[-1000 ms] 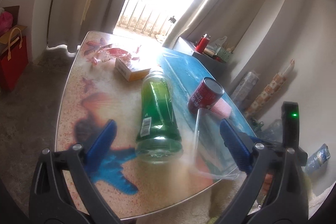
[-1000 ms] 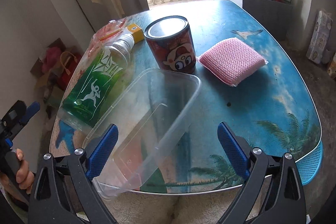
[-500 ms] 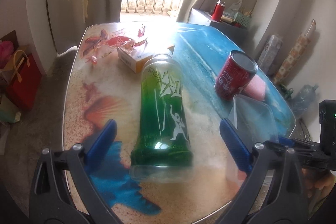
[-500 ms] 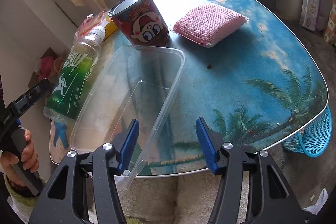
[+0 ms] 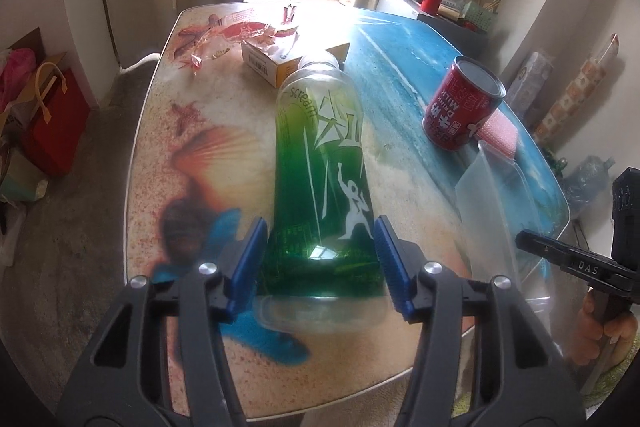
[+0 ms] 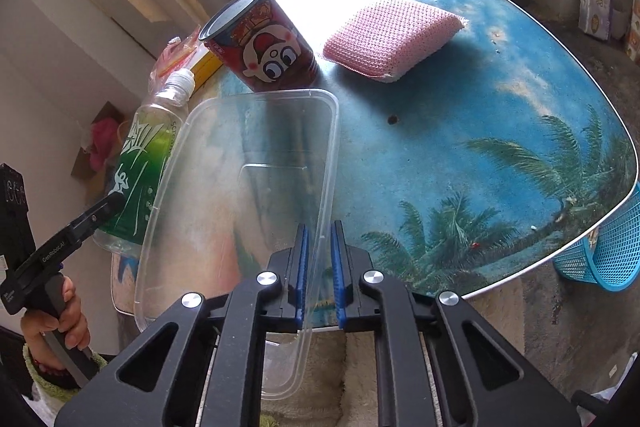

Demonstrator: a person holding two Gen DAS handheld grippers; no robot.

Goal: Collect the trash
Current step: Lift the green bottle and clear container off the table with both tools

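Note:
A green plastic bottle (image 5: pixel 320 163) lies on its side on the printed table (image 5: pixel 192 155), base toward me. My left gripper (image 5: pixel 320 259) is shut on the bottle's base end, one blue pad on each side. The bottle also shows in the right wrist view (image 6: pixel 140 171). A clear plastic container (image 6: pixel 248 187) rests at the table's near edge. My right gripper (image 6: pixel 319 267) is shut on the container's right rim. The container appears in the left wrist view (image 5: pixel 496 195) too.
A red milk can (image 6: pixel 260 43) stands behind the container, a pink sponge (image 6: pixel 392 35) to its right. A yellow box (image 5: pixel 276 59) and a red wrapper (image 5: pixel 224 35) lie at the far end. A blue basket (image 6: pixel 604 255) sits on the floor by the table's right edge.
My left gripper moved onto the bottle and closed on its base. My right gripper closed from half open onto the container's rim.

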